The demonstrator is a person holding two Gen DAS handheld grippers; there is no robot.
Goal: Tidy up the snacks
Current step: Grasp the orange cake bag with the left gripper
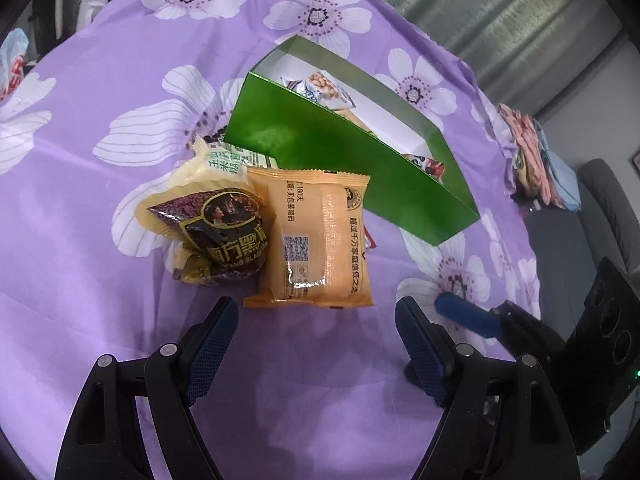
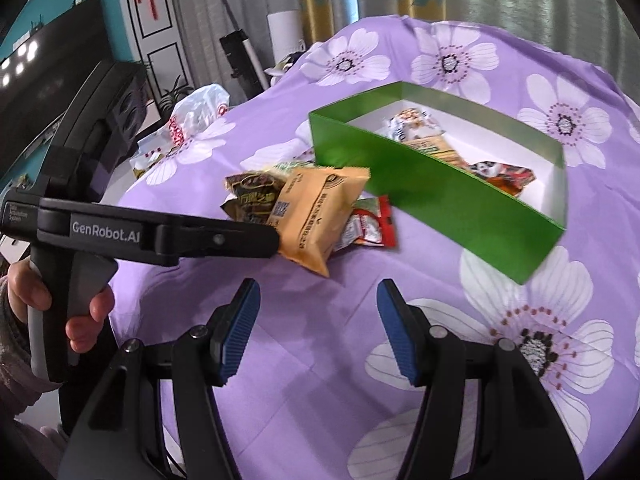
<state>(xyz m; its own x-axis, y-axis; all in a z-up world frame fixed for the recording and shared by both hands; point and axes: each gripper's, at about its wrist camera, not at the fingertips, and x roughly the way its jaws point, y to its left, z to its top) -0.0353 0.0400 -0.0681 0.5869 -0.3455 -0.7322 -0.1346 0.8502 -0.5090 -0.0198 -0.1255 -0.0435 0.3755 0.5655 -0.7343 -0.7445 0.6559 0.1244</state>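
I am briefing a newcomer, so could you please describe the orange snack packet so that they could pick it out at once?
Find the green box on the purple flowered cloth. A small pile of snacks lies on the cloth just outside its long green wall. The orange snack packet is the flat, plain orange pillow pack printed with a QR code; beside it lies a dark, crumpled packet.

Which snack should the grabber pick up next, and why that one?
Probably the orange packet. The left gripper has its jaws open and empty, and the packet lies just ahead of them, on top of the loose pile. So ease forward and close on the packet's near edge. The green box already holds some snacks, and that is where this one should go.
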